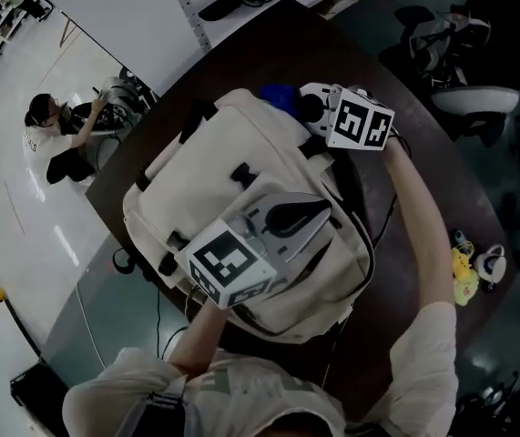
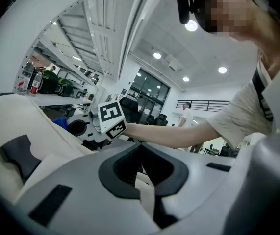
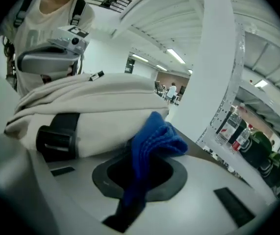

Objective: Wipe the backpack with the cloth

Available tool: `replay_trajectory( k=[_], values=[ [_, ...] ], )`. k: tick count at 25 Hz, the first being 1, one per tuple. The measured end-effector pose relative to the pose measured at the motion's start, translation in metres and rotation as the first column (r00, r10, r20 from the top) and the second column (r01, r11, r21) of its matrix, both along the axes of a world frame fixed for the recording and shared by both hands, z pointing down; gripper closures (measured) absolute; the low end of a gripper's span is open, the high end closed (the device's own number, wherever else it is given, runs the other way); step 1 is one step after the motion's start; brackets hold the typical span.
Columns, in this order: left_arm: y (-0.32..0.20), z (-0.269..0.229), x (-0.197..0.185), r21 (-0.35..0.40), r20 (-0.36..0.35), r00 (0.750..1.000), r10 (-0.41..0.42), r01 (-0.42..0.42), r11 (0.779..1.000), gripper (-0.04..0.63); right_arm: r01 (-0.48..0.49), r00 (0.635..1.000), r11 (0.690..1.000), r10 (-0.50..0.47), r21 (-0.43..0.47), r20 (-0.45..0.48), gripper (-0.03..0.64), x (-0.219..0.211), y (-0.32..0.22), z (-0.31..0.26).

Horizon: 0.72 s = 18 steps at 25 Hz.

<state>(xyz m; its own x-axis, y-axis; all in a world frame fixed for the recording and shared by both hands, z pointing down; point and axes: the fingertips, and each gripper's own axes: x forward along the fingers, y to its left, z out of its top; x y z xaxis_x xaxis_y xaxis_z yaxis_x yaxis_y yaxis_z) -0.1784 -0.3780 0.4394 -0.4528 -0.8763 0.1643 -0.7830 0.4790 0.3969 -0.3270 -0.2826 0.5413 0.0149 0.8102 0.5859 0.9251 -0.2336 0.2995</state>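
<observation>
Backpack: a cream backpack (image 1: pixel 232 153) lies flat on the dark brown table (image 1: pixel 369 71), filling most of the tabletop in front of the person; black straps and buckles show on its upper face.
Cloth: a blue cloth (image 3: pixel 152 141) is bunched at the backpack's far edge, touching the cream fabric there.
Right gripper: the right gripper (image 1: pixel 298 103) is at the far side of the backpack, and its jaws are clamped on the cloth. The lower end of the cloth is pinched in the seam between them, and the rest bulges up and forward out of the opening.
Right gripper contact: the loose blue bulge rests against the backpack's side, just beside a black buckle (image 3: pixel 56 138).
Left gripper: the left gripper (image 1: pixel 323 215) lies over the near half of the backpack. Its jaws are closed together, with a thin cream fold of the backpack running into the seam between them.
Arms: both of the person's forearms reach over the bag, well apart.
</observation>
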Motion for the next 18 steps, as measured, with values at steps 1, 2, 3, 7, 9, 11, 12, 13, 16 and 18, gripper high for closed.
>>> replay_trajectory(
  k=[1,2,3,7,9,11,12,13,16,18],
  values=[
    [0.000,0.000,-0.001,0.003,0.003,1.000,0.000,0.000,1.000,0.591,0.023,1.000,0.999,-0.023,0.024,0.017,0.580,0.003,0.001,0.002],
    [-0.001,0.000,-0.001,0.005,0.004,1.000,-0.001,0.001,1.000,0.591,0.043,0.999,0.998,-0.044,0.052,0.025,0.580,0.007,-0.002,0.006],
    [-0.002,0.001,-0.001,0.005,0.006,1.000,-0.002,0.002,1.000,0.591,0.058,0.998,0.996,-0.059,0.075,0.023,0.580,0.011,-0.007,0.010],
    [-0.003,0.003,-0.001,-0.020,0.022,1.000,-0.004,0.005,1.000,0.591,0.082,0.997,0.989,-0.081,0.120,-0.012,0.580,0.036,-0.030,0.021],
    [-0.002,0.004,-0.001,-0.025,0.023,1.000,-0.006,0.006,1.000,0.591,0.084,0.996,0.988,-0.082,0.133,-0.024,0.580,0.050,-0.042,0.025],
    [-0.001,0.005,-0.001,-0.024,0.021,1.000,-0.008,0.009,1.000,0.591,0.084,0.996,0.986,-0.080,0.142,-0.035,0.580,0.064,-0.052,0.028],
    [-0.001,0.005,-0.002,-0.025,0.021,1.000,-0.009,0.010,1.000,0.592,0.083,0.996,0.986,-0.078,0.145,-0.040,0.580,0.070,-0.057,0.029],
    [-0.001,0.005,-0.002,-0.026,0.021,1.000,-0.010,0.010,1.000,0.591,0.079,0.996,0.986,-0.074,0.146,-0.043,0.580,0.076,-0.061,0.029],
    [-0.002,0.006,-0.001,-0.034,0.031,0.999,-0.011,0.012,0.999,0.591,0.056,0.998,0.988,-0.051,0.145,-0.039,0.580,0.086,-0.073,0.028],
    [-0.003,0.006,0.000,-0.048,0.043,0.999,-0.008,0.010,0.999,0.591,0.032,0.999,0.990,-0.026,0.141,-0.044,0.580,0.092,-0.081,0.028]
  ],
)
